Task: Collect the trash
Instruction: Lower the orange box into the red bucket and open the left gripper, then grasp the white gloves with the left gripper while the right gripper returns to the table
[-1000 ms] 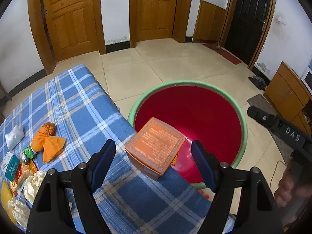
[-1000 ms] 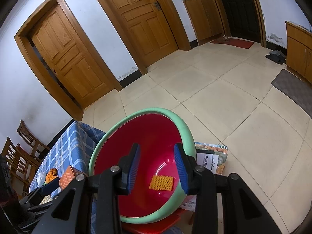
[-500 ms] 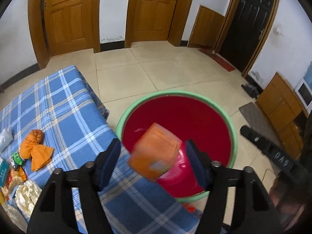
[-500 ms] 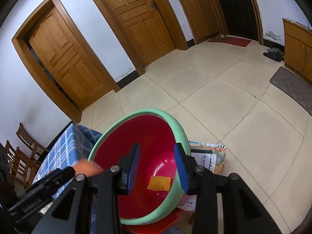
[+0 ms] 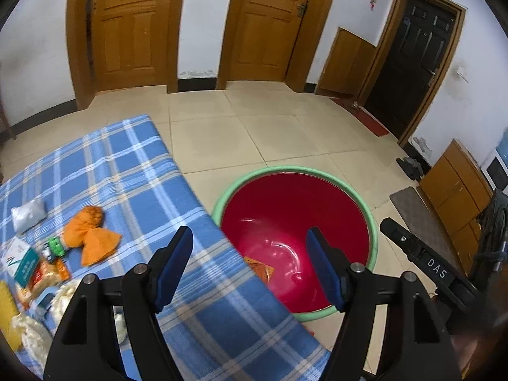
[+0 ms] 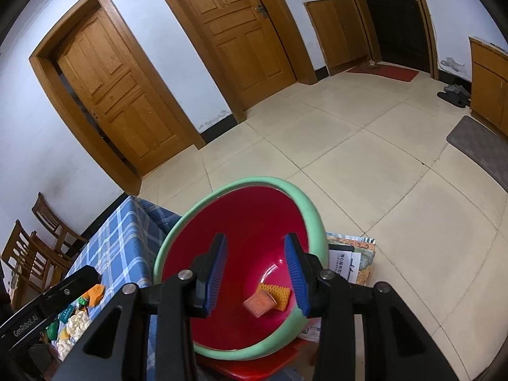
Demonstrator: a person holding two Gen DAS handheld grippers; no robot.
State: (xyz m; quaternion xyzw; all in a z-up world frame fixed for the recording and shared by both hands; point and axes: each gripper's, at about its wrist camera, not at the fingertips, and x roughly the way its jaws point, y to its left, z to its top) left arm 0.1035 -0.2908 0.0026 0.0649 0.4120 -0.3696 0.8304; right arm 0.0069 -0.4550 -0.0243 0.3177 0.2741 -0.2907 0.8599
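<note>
A: Why's the big red plastic basin with the green rim (image 5: pixel 374 231) parked right against the edge of the blue plaid-covered tabletop (image 5: pixel 133 171)?

B: So you can drop trash straight off the edge. The flat orange cardboard box (image 6: pixel 259 304) already lies at the bottom, touching a yellow mesh pad (image 6: pixel 279 292).

A: What's left on the cloth?

B: An orange crumpled wrapper (image 5: pixel 90 233), a white packet (image 5: pixel 28 214), small snack packs and tissue wads at the left edge.

A: Your hands?

B: Your left hand-held gripper (image 5: pixel 250 268) hangs over the cloth edge beside the basin, tilted down, jaws wide, nothing between them. Your right hand-held gripper (image 6: pixel 255 274) points down into the basin, jaws just eased apart, parted, empty too.
</note>
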